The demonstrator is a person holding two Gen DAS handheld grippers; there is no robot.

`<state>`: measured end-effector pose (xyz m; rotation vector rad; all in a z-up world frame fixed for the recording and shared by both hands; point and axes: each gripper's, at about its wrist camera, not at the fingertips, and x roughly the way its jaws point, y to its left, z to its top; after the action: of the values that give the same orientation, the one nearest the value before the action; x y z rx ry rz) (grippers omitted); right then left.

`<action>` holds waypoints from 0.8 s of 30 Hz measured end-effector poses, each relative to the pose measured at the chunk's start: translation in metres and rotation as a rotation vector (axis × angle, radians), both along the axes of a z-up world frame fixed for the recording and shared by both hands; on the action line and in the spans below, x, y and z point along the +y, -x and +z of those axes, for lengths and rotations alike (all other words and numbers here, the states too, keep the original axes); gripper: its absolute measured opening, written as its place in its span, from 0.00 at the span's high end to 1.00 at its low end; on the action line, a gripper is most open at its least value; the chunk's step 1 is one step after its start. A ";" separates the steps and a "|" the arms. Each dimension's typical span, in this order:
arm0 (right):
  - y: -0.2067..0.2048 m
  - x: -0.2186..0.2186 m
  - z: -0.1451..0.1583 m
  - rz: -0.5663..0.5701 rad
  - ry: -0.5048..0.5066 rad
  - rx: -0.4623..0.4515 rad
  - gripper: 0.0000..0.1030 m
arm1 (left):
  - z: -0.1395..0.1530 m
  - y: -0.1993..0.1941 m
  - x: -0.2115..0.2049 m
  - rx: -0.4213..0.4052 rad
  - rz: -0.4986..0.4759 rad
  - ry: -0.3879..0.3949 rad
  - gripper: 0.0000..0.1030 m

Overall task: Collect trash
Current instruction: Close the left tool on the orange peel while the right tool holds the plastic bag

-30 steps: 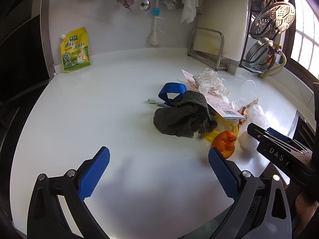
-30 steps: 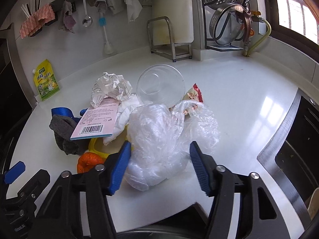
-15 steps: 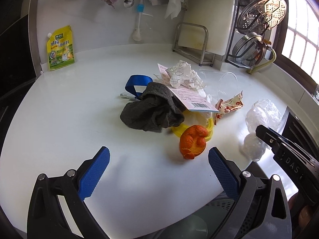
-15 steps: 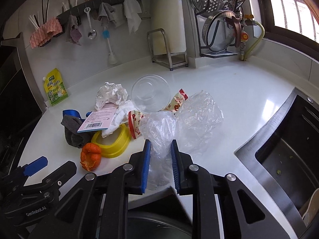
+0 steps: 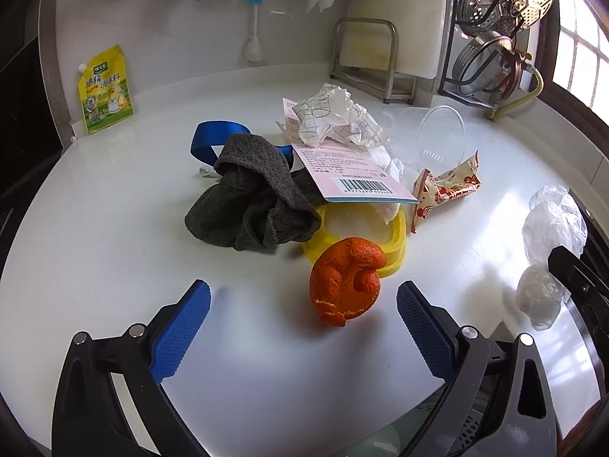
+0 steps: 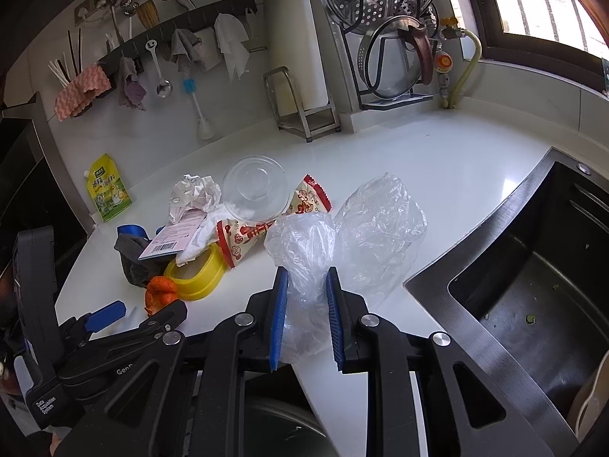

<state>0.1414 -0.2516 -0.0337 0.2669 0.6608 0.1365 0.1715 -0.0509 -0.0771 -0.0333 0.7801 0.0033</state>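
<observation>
Beside the sink, at the counter's front edge, the right gripper was clenched on a clear plastic bag, its blue pads pinching the gathered lower part while the rest ballooned up and away over the counter. The bag looked feather-light, limp and slippery; a bunched fold, as held there, was judged the safest place to grip, since a single layer could slide out or tear.

The left gripper hung released, its pads spread wide, with an orange peel lying just ahead of them, toward the right pad. The peel looked light, curled and fairly stiff, likely easy to pinch across its humped middle.

Farther from the sink than the peel lay the rest of the pile. A yellow dish touched the peel's far side; white tissue drooped into it, and a pink barcoded card overhung its rim. A dark grey cloth slumped against the dish, partly over a blue strap. A crumpled paper ball sat on the card. A clear plastic cup lay on its side, nearly empty, and a red-printed snack wrapper lay against it. The sink held only a few green scraps. A yellow pouch leaned on the back wall, well apart from the pile.
</observation>
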 end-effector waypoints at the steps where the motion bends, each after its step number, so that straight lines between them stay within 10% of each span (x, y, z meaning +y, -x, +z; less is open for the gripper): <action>1: 0.000 0.000 0.000 -0.001 -0.001 -0.001 0.81 | 0.000 0.000 -0.001 -0.007 0.000 0.000 0.08; 16: 0.001 0.003 -0.004 0.011 0.002 0.007 0.81 | 0.002 0.006 -0.001 -0.021 -0.043 0.015 0.75; 24: 0.016 0.005 -0.002 0.004 -0.001 -0.001 0.81 | 0.014 0.022 0.006 -0.037 -0.053 0.012 0.76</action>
<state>0.1258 -0.2467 -0.0353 0.2666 0.6608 0.1412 0.1493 -0.0452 -0.0626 -0.0242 0.7442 -0.0524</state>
